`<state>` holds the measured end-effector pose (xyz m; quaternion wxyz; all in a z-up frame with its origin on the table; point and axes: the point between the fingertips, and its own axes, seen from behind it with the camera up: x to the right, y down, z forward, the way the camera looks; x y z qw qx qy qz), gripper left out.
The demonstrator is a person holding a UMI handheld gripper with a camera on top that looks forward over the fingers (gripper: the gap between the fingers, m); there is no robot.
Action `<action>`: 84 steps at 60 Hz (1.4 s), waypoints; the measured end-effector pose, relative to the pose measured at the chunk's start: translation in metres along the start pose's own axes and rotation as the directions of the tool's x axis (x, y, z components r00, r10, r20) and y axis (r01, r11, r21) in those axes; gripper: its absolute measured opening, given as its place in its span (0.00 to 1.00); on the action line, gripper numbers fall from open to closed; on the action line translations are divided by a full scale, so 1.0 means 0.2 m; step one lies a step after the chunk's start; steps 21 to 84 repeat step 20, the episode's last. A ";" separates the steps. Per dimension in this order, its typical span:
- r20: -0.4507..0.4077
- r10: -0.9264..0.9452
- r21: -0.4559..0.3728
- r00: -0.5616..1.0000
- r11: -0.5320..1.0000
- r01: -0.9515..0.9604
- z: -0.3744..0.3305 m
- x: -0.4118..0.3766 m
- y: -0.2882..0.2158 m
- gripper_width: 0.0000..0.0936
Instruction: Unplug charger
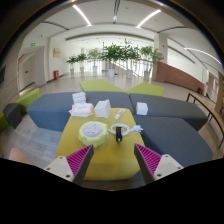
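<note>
A yellow table (100, 155) stands ahead of me. On it a small black upright charger or plug (118, 133) stands near the middle, with a white cable or adapter (130, 129) lying beside it to the right. My gripper (110, 160) is open, its magenta pads (147, 158) wide apart over the near part of the table. Nothing is between the fingers. The charger is well beyond the fingertips.
A round roll of tape or a dish (92, 131) sits left of the charger. White boxes (101, 108) stand at the table's far end. Grey-blue sofas (165, 115) ring the table. Potted plants (115, 55) stand behind in a large hall.
</note>
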<state>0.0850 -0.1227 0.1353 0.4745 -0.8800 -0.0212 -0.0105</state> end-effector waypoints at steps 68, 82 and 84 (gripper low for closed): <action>-0.034 -0.014 0.071 0.999 0.997 0.016 -0.15 0.10 0.02 0.91; -0.034 -0.014 0.071 0.999 0.997 0.016 -0.15 0.10 0.02 0.91; -0.034 -0.014 0.071 0.999 0.997 0.016 -0.15 0.10 0.02 0.91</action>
